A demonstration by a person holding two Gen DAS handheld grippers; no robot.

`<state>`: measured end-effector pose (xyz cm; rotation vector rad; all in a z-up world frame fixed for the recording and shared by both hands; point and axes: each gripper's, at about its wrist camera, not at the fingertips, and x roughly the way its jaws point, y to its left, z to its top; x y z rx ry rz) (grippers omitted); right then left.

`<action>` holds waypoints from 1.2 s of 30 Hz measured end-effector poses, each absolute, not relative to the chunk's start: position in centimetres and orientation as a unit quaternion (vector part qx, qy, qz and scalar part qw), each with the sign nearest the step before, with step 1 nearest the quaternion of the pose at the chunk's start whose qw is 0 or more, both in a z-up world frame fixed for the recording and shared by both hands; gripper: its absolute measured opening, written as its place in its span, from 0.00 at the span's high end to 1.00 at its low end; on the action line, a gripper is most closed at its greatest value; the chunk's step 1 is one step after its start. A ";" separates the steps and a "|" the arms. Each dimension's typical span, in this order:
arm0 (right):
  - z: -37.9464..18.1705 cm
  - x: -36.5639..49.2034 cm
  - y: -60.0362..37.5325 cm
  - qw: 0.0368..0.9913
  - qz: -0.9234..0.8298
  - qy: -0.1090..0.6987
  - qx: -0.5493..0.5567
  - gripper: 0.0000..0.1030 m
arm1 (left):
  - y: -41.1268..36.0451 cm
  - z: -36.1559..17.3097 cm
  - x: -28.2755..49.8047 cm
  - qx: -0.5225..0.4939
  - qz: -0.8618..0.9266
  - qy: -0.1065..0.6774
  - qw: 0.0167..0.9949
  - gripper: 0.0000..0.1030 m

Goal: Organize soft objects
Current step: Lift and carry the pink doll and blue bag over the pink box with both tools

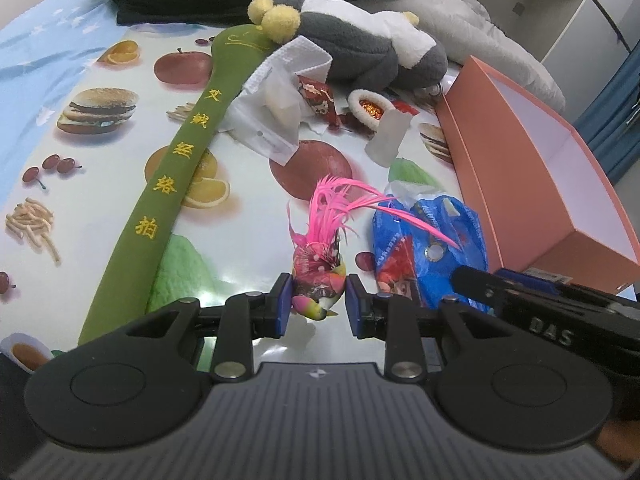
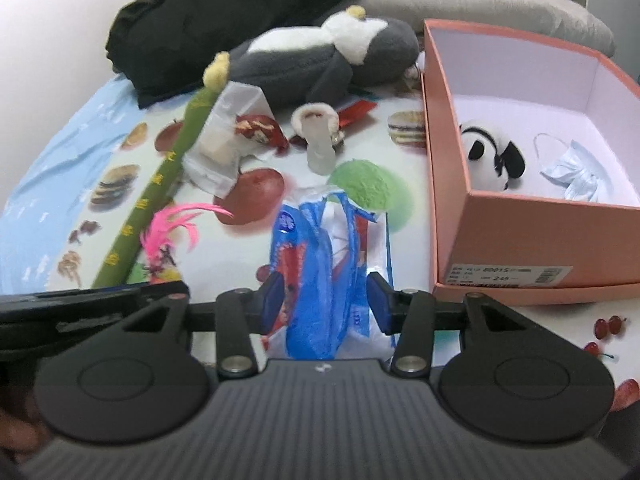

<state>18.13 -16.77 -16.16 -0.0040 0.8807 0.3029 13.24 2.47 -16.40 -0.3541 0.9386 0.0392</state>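
Lying on the fruit-print tablecloth [image 1: 100, 200], the feathered bird toy [image 1: 320, 272] sits pinched between the left gripper [image 1: 316, 304] pads. The right gripper [image 2: 326, 300] stands apart around the blue plastic bag [image 2: 324, 264] (pads not pressing). Beside it, the pink box [image 2: 452, 184] holds a panda plush [image 2: 480, 152] and a face mask [image 2: 576, 176].

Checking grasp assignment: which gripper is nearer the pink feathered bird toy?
Left. The left gripper has the pink feathered bird toy between its fingers. The right gripper is off to the toy's right, straddling the blue plastic bag.
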 end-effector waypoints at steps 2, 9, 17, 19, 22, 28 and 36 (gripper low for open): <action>-16.7 18.7 -16.7 0.894 0.144 0.423 -0.008 0.54 | 2.5 -16.5 13.5 -0.169 0.021 0.451 0.876 0.68; -18.8 20.8 -16.2 0.881 0.154 0.447 -0.008 0.83 | 2.4 -16.5 14.3 -0.161 0.021 0.453 0.877 0.68; -16.8 19.4 -16.5 0.887 0.160 0.433 -0.002 0.94 | 3.0 -14.4 13.9 -0.170 0.025 0.427 0.888 0.68; -15.9 18.7 -16.7 0.890 0.162 0.427 0.003 0.94 | 3.2 -13.7 13.6 -0.176 0.021 0.423 0.889 0.68; -14.3 17.4 -17.0 0.894 0.165 0.417 0.009 0.94 | 2.7 -12.4 12.8 -0.162 0.015 0.416 0.895 0.68; -10.3 14.5 -17.9 0.908 0.165 0.385 0.025 0.94 | 1.6 -10.0 11.0 -0.155 -0.005 0.401 0.903 0.68; -5.8 11.5 -19.6 0.926 0.147 0.347 0.028 0.94 | -0.6 -6.5 9.3 -0.146 -0.049 0.378 0.913 0.68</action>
